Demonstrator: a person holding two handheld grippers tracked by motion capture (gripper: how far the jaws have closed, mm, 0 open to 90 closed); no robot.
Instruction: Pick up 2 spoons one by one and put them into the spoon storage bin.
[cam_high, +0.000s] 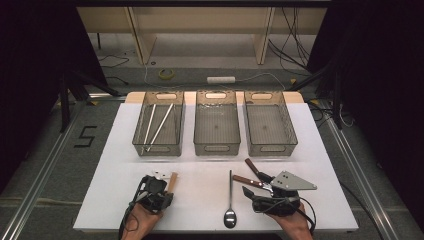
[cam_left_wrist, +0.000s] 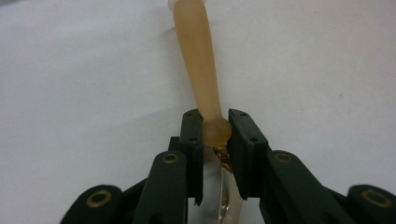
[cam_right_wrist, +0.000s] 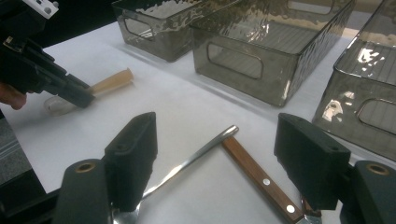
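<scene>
Sorting cutlery: judged from the layout, loose pieces on the white surface (cam_high: 320, 150) are going into the three bins beyond the tongs.
Bins: three smoky clear bins stand in a row, well ahead of both tongs. The left bin (cam_high: 159, 125) holds two pale chopsticks (cam_high: 159, 125) lying aslant; the middle bin (cam_high: 216, 125) and the right bin (cam_high: 270, 125) look empty.
Right tongs: the right tongs (cam_right_wrist: 224, 154) stand open with nothing between the pads. A wood-handled utensil (cam_right_wrist: 257, 175) lies just in front of them, and a second wood-handled piece (cam_high: 252, 167) just beyond that.
Metal spoon: the metal spoon (cam_high: 230, 197) lies between the two tongs, bowl toward the person, handle pointing at the bins; nearer the right tongs.
Left tongs: the left tongs (cam_left_wrist: 215, 130) are pinched on the neck of the amber spoon (cam_left_wrist: 198, 65), pads against it on both sides, where handle meets bowl.
Amber spoon: it rests on the surface at the left tongs. Its long axis runs straight away from them toward the bins, handle ahead, clear bowl back beneath the jaws.
Key relation: the spoon's axis lies in line with the left tongs, so a lift and a carry forward should take it handle first; the left bin is the nearest. Which bin it belongs in I cannot tell.
</scene>
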